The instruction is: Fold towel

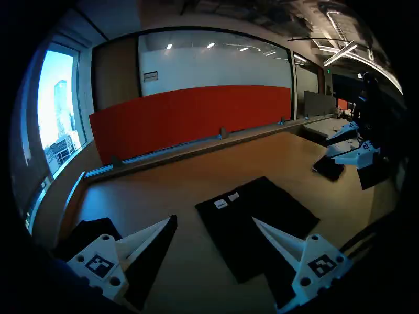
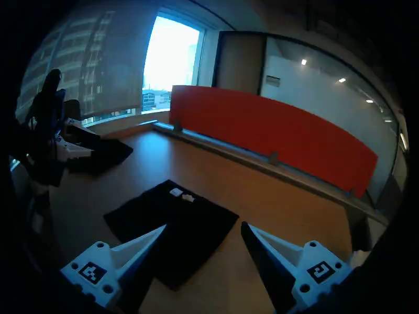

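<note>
Towel [image 1: 262,209], black cloth rectangle, lies on smooth wooden table [image 1: 209,167]; left tongs [image 1: 213,218] and right tongs [image 2: 203,225] spread wide.

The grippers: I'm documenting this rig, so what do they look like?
The left gripper and right gripper match: each has two white, wedge-shaped fingers tapering to points, black on the inner faces, with a square black-and-white marker and small holes at each base.

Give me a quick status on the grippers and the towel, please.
Left hand-held gripper open, empty; right hand-held gripper open, empty. Black towel flat on table, ungripped. Other dark cloth lies apart from it.
</note>
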